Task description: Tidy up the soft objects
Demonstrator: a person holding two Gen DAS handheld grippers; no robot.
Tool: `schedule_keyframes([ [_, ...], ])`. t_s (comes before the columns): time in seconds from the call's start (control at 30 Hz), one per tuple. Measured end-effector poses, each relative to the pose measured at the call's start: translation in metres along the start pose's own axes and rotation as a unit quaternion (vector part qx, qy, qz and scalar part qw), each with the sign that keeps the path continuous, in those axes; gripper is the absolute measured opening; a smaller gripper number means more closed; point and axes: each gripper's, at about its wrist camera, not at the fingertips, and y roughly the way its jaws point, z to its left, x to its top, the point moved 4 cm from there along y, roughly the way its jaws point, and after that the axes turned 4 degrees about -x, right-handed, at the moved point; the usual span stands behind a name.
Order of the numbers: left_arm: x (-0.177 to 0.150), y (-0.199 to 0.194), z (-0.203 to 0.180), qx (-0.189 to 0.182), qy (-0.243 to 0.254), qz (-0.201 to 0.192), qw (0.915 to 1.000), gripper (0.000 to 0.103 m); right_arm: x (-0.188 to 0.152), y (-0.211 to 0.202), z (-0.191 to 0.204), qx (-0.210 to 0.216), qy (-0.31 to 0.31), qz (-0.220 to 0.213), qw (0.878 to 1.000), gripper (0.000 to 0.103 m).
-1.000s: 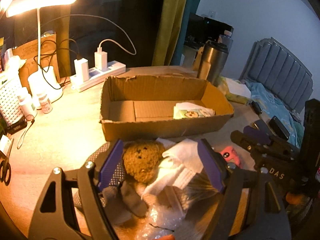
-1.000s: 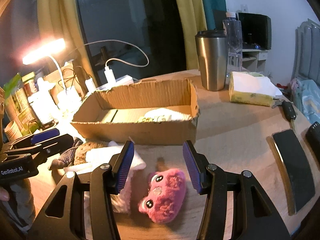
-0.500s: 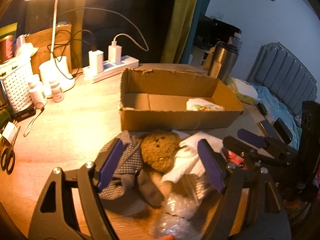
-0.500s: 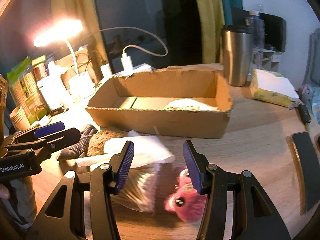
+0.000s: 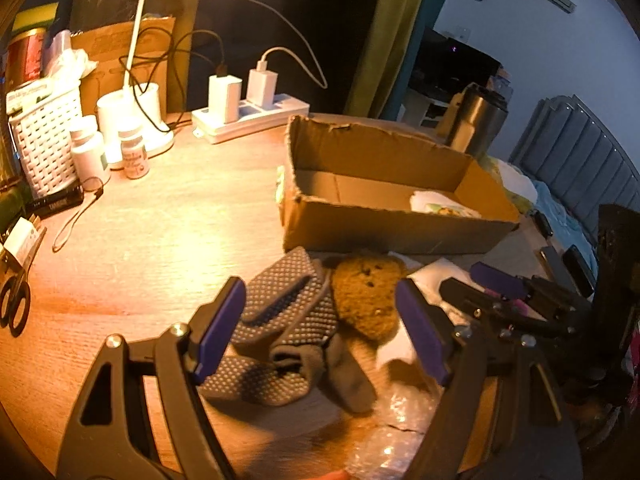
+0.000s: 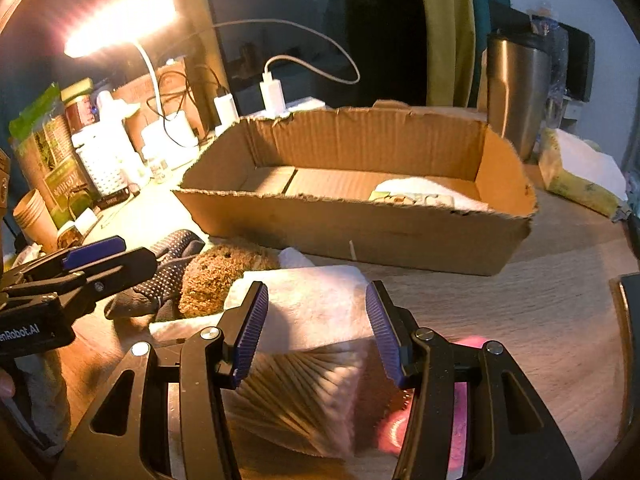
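Observation:
A pile of soft things lies in front of an open cardboard box (image 5: 384,236) (image 6: 360,236). In it are a grey dotted glove (image 5: 280,320) (image 6: 168,272), a brown plush (image 5: 368,300) (image 6: 216,276), a white cloth (image 6: 320,300), a clear bag of cotton swabs (image 6: 300,392) and a pink plush (image 6: 460,400). My left gripper (image 5: 318,330) hovers open above the glove and brown plush. My right gripper (image 6: 316,334) hovers open over the white cloth and swab bag, with the pink plush half hidden behind its right finger. A folded printed cloth (image 5: 444,208) lies inside the box.
A power strip (image 5: 248,120), lamp base (image 5: 136,116), white basket (image 5: 44,136) and small bottles (image 5: 90,152) crowd the back left. Scissors (image 5: 16,304) lie at the left edge. A steel tumbler (image 6: 516,88) and tissue pack (image 6: 580,172) stand right of the box.
Both grippers slid left across the pile. The left went from the cloth and plush to the glove and plush. The right left the pink plush and now hangs over the cloth and swab bag.

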Motion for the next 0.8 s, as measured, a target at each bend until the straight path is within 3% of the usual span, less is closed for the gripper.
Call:
schedule_keyframes([
  [0.23, -0.003, 0.007, 0.010, -0.001, -0.011, 0.010, 0.9999, 0.078, -0.004, 0.010, 0.006, -0.003, -0.013, 0.012, 1.000, 0.053],
  [0.3, -0.003, 0.008, 0.010, -0.001, -0.012, 0.011, 0.9999, 0.078, -0.004, 0.010, 0.006, -0.003, -0.019, 0.011, 1.000, 0.047],
  [0.37, -0.003, 0.008, 0.010, -0.001, -0.012, 0.012, 0.9999, 0.078, -0.005, 0.012, 0.008, -0.010, -0.028, 0.014, 0.999, 0.024],
  [0.47, -0.003, 0.008, 0.009, -0.001, -0.010, 0.012, 0.9999, 0.078, -0.006, 0.010, 0.007, -0.007, -0.029, 0.011, 0.999, 0.012],
  [0.8, -0.006, 0.000, 0.000, 0.002, 0.001, 0.008, 1.0000, 0.078, 0.000, -0.018, 0.005, -0.012, -0.034, -0.033, 0.999, 0.007],
])
